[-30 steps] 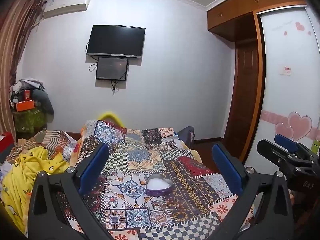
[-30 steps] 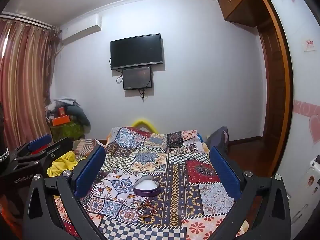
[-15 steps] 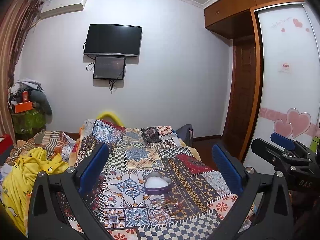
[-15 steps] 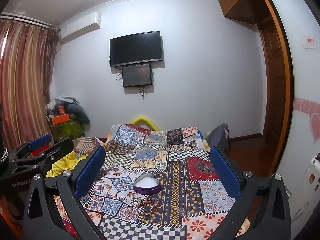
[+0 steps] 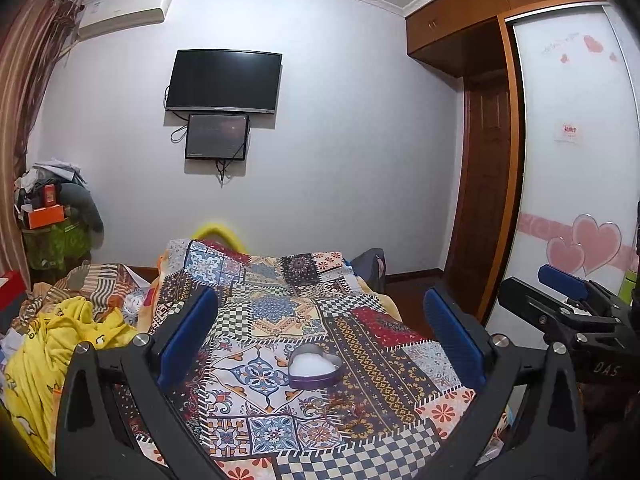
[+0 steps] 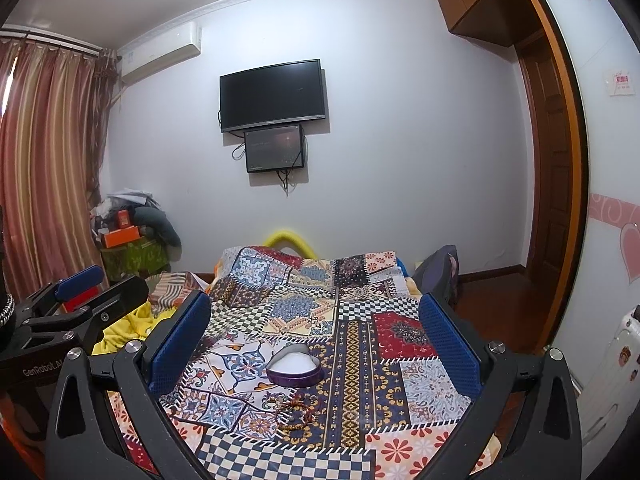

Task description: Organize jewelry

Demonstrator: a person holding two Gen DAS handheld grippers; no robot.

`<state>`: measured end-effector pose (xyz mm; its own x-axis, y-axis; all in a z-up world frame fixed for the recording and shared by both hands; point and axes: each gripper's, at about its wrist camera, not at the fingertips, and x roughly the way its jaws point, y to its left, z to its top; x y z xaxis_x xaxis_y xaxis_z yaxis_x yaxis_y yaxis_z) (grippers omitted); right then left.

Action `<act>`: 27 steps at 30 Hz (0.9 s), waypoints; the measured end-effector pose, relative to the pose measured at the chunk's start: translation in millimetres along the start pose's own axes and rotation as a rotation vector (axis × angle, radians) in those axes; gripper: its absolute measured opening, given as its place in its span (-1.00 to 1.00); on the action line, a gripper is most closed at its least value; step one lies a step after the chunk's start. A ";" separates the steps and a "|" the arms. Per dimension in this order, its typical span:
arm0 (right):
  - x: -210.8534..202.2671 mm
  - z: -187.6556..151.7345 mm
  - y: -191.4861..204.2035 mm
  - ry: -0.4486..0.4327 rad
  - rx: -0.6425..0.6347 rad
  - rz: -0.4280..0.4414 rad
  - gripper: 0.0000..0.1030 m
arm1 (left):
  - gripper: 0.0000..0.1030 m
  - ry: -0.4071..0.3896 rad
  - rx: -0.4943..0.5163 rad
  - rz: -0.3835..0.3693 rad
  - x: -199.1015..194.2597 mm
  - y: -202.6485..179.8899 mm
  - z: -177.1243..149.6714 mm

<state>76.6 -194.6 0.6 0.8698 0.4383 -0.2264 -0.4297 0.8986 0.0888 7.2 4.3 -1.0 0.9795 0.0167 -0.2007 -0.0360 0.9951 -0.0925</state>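
Note:
A heart-shaped purple box (image 5: 314, 368) with white lining lies open on the patchwork bedspread (image 5: 280, 312); it also shows in the right wrist view (image 6: 294, 365). Small bracelets (image 6: 294, 410) lie just in front of it, also faint in the left wrist view (image 5: 340, 404). My left gripper (image 5: 320, 340) is open and empty, held above the bed short of the box. My right gripper (image 6: 314, 338) is open and empty, likewise above the bed. Each gripper appears at the edge of the other's view: the right one (image 5: 568, 312), the left one (image 6: 76, 308).
A yellow blanket (image 5: 52, 344) and striped cloth lie left of the bed. A cluttered stand (image 6: 128, 240) sits by the curtain. A dark bag (image 6: 438, 272) rests at the bed's far right. A wardrobe door (image 5: 576, 160) and wooden door (image 6: 548, 184) stand on the right.
Both grippers have risen and tilted slightly; the box and bedspread sit a little lower and left in the views. Jaws stay open.

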 end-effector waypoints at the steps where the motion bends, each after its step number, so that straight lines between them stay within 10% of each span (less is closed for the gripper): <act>1: 0.1 -0.1 0.1 0.001 0.000 0.000 1.00 | 1.00 0.000 0.001 -0.001 0.0 -0.7 -0.7; 27: 0.2 -0.7 1.6 0.004 -0.005 0.001 1.00 | 1.00 0.019 -0.008 -0.003 8.3 4.4 -2.6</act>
<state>75.9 -193.1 0.0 0.8685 0.4388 -0.2304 -0.4315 0.8982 0.0838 14.7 8.6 -5.6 0.9756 0.0118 -0.2190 -0.0347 0.9943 -0.1011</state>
